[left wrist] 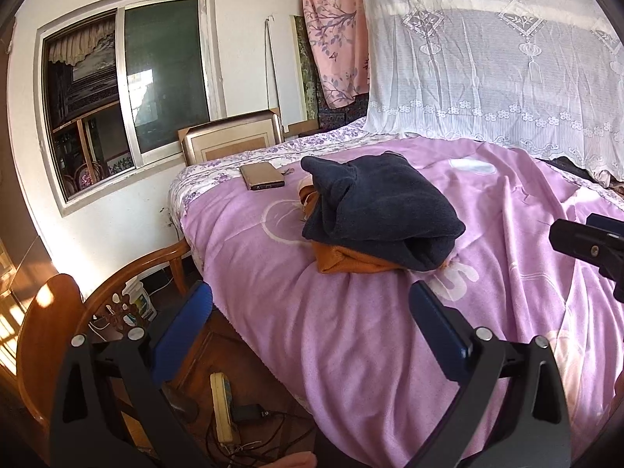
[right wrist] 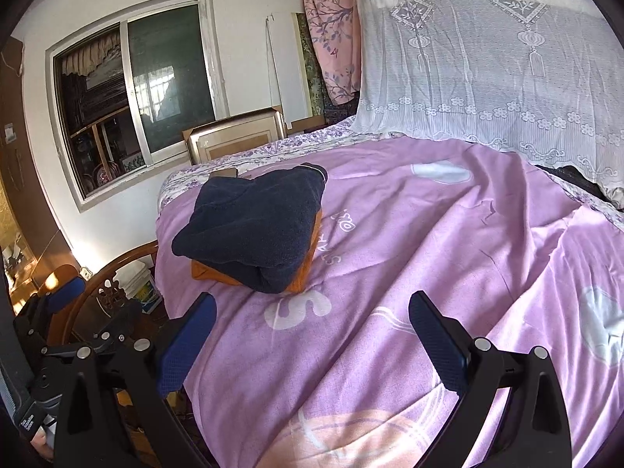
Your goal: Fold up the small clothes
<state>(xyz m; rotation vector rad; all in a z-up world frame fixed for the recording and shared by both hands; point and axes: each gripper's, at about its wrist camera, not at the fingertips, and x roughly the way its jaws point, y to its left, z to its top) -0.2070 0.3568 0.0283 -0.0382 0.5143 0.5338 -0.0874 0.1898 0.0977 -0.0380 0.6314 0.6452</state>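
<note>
A folded navy garment [left wrist: 374, 206] [right wrist: 257, 222] lies on top of a folded orange garment [left wrist: 351, 263] [right wrist: 202, 271] on the pink bedspread [left wrist: 351, 351] [right wrist: 390, 273]. My left gripper [left wrist: 312, 304] is open, held short of the pile near the bed's corner, with nothing between its blue-padded fingers [left wrist: 183, 327]. My right gripper [right wrist: 312, 312] is open too, over bare bedspread to the right of the pile and short of it. Part of the right gripper [left wrist: 589, 249] shows at the left wrist view's right edge; part of the left gripper [right wrist: 58, 312] shows at the right wrist view's lower left.
A tan flat case [left wrist: 262, 175] lies near the bed's far corner. A wooden chair [left wrist: 117, 304], a white bucket [left wrist: 140, 300], a power strip [left wrist: 222, 405] and cables sit on the floor left of the bed. A lace curtain [left wrist: 487, 70] hangs behind; a framed picture [left wrist: 234, 140] leans under the window.
</note>
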